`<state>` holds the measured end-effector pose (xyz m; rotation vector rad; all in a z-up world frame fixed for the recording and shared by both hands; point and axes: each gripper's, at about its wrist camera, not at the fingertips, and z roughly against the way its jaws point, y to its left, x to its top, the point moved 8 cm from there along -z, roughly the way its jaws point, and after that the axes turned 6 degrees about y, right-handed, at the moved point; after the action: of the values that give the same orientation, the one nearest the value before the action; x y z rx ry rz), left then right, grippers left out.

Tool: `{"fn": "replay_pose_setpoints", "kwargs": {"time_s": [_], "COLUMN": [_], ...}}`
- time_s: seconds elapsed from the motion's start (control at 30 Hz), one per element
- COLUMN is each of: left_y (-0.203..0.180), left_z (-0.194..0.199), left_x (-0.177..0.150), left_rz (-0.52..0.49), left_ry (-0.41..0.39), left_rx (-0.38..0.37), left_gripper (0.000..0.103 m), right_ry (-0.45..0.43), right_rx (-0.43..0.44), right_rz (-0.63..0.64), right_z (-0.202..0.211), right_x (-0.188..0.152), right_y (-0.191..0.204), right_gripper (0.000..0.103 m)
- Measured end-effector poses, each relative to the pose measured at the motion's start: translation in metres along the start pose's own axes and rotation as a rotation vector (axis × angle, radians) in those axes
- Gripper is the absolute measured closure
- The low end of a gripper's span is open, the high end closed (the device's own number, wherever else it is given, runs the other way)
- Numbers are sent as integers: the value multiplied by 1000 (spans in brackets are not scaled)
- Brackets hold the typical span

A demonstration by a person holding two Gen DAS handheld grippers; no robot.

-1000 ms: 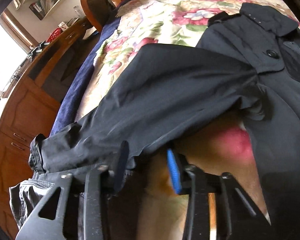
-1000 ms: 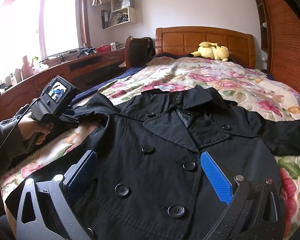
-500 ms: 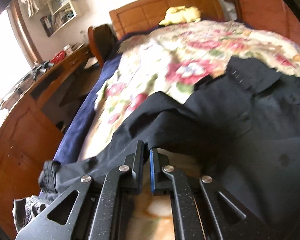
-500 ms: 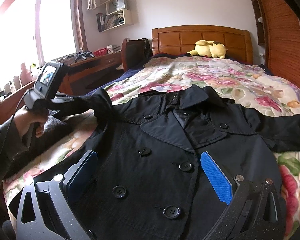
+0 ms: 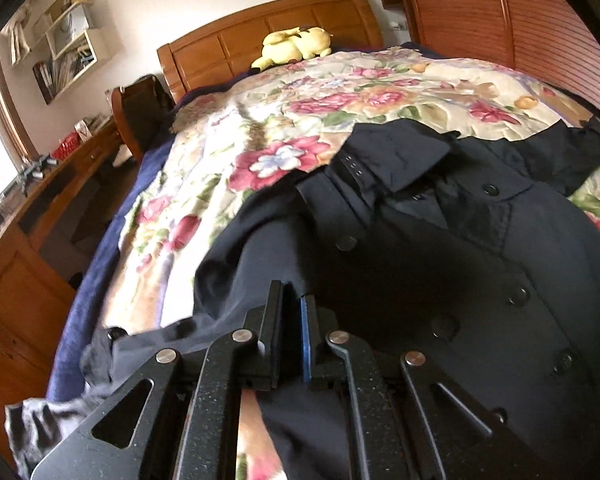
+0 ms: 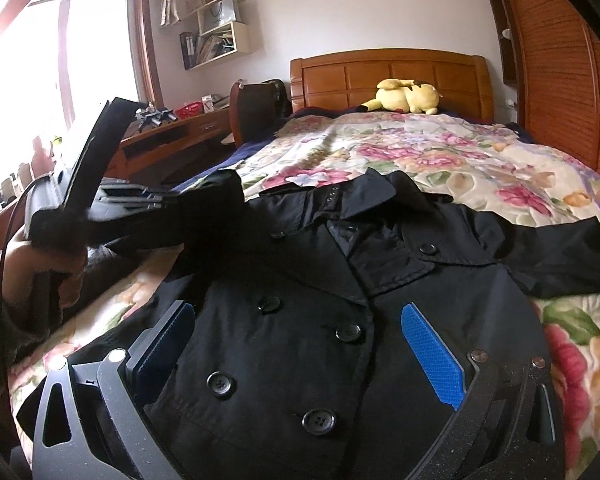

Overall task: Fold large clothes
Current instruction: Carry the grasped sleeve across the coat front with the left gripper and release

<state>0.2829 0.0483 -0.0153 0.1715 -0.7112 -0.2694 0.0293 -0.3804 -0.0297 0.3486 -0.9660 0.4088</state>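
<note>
A black double-breasted coat lies face up on the flowered bed cover, its collar toward the headboard. My left gripper is shut on the coat's left sleeve, with dark cloth pinched between the pads. In the right wrist view that sleeve hangs lifted off the bed from the left gripper, which a hand holds. My right gripper hovers open over the buttoned front, nothing between its blue pads. The other sleeve lies flat, stretched out to the right.
A yellow plush toy rests by the wooden headboard. A desk and chair stand along the bed's left side. A slatted wooden wardrobe lines the right. A grey garment lies crumpled at the bed's near left corner.
The left gripper closed on the sleeve, then rose and swung in toward the coat's body, drawing the sleeve up off the bed. The right gripper stayed put.
</note>
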Motion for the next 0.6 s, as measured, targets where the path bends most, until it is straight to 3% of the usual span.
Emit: {"fn": "replay_pose_setpoints", "kwargs": {"time_s": [0.03, 0.1, 0.13, 0.43, 0.6], "left_y": [0, 2, 2, 12, 28], "left_z": [2, 11, 16, 71, 86], "left_x": [-3, -8, -9, -33, -59], "left_rz": [6, 13, 15, 106, 189], "left_ry": [0, -17, -32, -152, -187], "left_rx": [-8, -14, -21, -68, -83], "left_gripper": [92, 69, 64, 55, 42], "right_ry": [1, 3, 4, 4, -1], "right_rx": [1, 1, 1, -2, 19], "right_rz": [-3, -5, -6, 3, 15], "right_z": [-1, -2, -2, -1, 3], "right_x": [2, 2, 2, 2, 4], "right_y": [-1, 0, -1, -1, 3], "right_gripper": [0, 0, 0, 0, 0]}}
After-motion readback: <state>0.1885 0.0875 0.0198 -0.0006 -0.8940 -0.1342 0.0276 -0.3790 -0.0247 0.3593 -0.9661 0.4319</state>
